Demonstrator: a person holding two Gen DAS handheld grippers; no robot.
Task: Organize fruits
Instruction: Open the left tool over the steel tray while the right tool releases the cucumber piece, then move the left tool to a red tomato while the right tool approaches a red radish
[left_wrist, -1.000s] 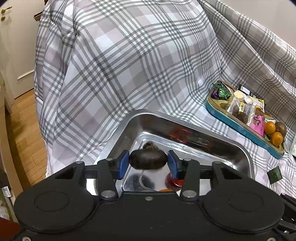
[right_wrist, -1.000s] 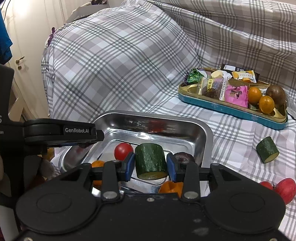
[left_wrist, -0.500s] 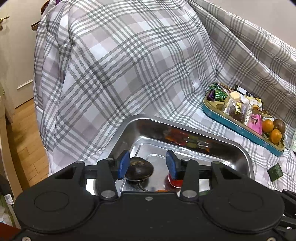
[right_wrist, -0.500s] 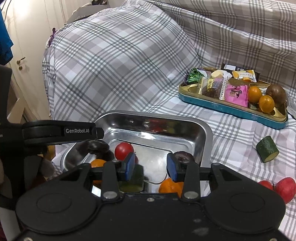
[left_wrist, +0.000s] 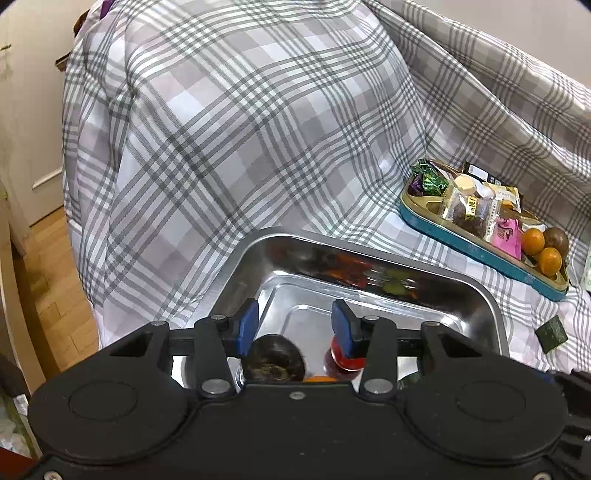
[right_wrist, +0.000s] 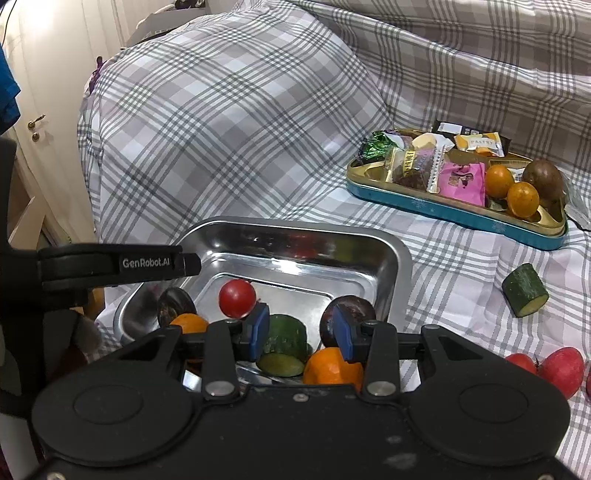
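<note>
Plaid cloth (right_wrist: 240, 122) covers the whole surface and drapes over a big mound at the far left. On it, near and left of centre, sits a steel pan (right_wrist: 400, 258), with a teal snack tray (right_wrist: 458, 212) well apart at the far right.

The left gripper (left_wrist: 293, 326) hangs over the pan's near left part with its blue pads spread and nothing between them. The right gripper (right_wrist: 301, 330) hovers over the pan's near right part, likewise released and holding nothing.

Inside the pan, in the right wrist view, lie an orange (right_wrist: 328, 367) at the near edge, a cucumber chunk (right_wrist: 286, 343) just left of it, a dark plum (right_wrist: 352, 312) behind the orange, a second dark plum (right_wrist: 173, 304) at the left side, a red tomato (right_wrist: 237, 298) near the middle, and a smaller orange fruit (right_wrist: 190, 323) touching the left plum.

Outside the pan, a second cucumber piece (right_wrist: 524, 290) lies on the cloth to the right, between the pan and the tray. Red fruits (right_wrist: 561, 371) rest at the near right edge. The tray holds wrapped sweets (right_wrist: 463, 179), two small oranges (right_wrist: 511, 188) and a brown kiwi (right_wrist: 543, 177).
</note>
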